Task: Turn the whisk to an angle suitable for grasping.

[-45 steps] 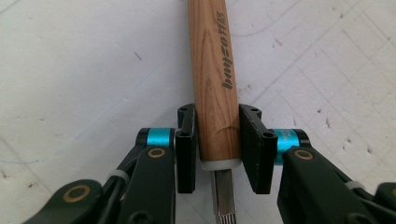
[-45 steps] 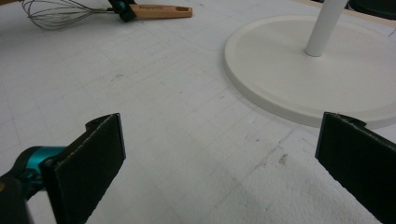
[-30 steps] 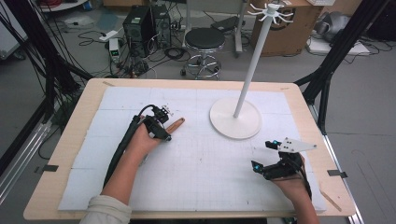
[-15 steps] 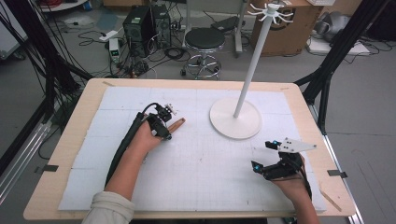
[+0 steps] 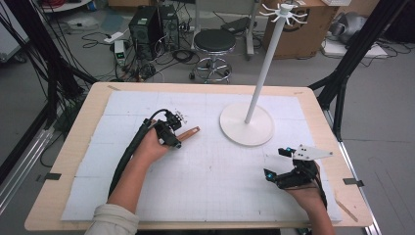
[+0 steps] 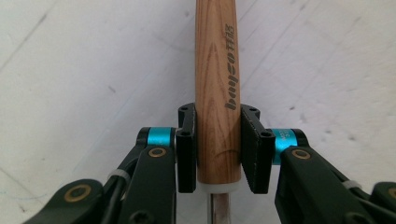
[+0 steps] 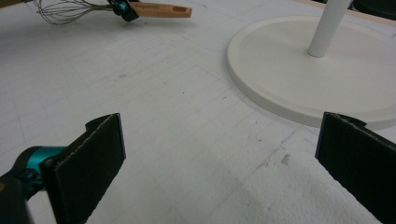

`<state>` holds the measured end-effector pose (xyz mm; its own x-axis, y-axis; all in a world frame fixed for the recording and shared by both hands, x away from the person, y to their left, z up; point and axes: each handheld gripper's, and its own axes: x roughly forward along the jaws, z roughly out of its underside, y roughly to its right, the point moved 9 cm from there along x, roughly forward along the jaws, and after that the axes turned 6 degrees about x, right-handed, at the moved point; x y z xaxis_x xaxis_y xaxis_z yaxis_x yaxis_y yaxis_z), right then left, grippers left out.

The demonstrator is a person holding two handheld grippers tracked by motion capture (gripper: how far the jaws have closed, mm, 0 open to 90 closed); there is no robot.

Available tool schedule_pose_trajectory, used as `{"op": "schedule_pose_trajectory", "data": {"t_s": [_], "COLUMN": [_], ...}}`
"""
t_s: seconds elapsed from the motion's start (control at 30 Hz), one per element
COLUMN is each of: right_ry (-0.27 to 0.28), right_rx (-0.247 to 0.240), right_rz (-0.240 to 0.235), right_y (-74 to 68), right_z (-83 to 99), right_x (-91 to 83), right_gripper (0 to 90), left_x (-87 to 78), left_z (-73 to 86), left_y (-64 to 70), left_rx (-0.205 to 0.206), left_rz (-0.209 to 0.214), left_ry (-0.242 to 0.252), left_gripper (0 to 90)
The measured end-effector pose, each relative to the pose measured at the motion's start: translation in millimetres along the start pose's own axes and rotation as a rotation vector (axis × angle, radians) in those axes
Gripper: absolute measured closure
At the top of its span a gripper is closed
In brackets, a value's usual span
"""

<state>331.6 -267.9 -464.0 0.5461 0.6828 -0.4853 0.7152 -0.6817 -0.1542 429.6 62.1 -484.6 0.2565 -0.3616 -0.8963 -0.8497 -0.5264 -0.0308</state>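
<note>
- Two hand-held grippers are in play, one in each hand: the left hand-held gripper (image 5: 174, 138) is clamped on the one whisk (image 5: 188, 132), and the right hand-held gripper (image 5: 277, 165) is released, its jaws spread wide with nothing between them.
- In the left gripper view, the two pads (image 6: 187, 149) press the wooden handle (image 6: 217, 84) from both sides near its lower end, where a pale collar and metal stem begin; the rest of the handle runs straight ahead of the jaws, low over the mat.
- In the right gripper view, the whisk's wire loops (image 7: 63, 10) sit behind the left jaws and the handle tip points past them.
- One white stand (image 5: 246, 125) sits ahead of the right hand-held gripper, its round base near the far jaw, well beyond the whisk's handle tip.
- One white gridded mat (image 5: 210, 186) covers the one desk (image 5: 73, 147) under both hand-held grippers.
- The whisk is well apart from the right hand-held gripper, off to its left and ahead.
</note>
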Motion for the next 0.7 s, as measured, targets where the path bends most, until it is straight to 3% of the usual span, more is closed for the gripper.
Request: {"op": "schedule_pose_trajectory", "data": {"t_s": [0.03, 0.23, 0.43, 0.7], "right_ry": [0.001, 0.007, 0.014, 0.005], "right_rx": [0.001, 0.005, 0.012, 0.001], "right_rz": [-0.001, -0.001, 0.006, 0.008], "right_y": [-0.2, -0.2, -0.2, -2.5], "right_z": [-0.1, -1.2, -2.8, -0.7], "right_x": [-0.2, -1.4, -2.9, -1.0], "right_gripper": [0.4, 0.4, 0.4, 0.4], "left_x": [0.0, -21.7, -44.5, -61.6], "left_z": [0.0, -8.2, -15.5, -21.8], "left_y": [0.0, 4.5, 12.0, 16.5], "left_rx": [0.0, -0.007, -0.01, 0.0], "left_rz": [0.0, 0.035, 0.1, 0.146], "left_ry": [0.0, 0.112, 0.235, 0.323], "left_gripper": [70.3, 70.3, 70.4, 70.3]}}
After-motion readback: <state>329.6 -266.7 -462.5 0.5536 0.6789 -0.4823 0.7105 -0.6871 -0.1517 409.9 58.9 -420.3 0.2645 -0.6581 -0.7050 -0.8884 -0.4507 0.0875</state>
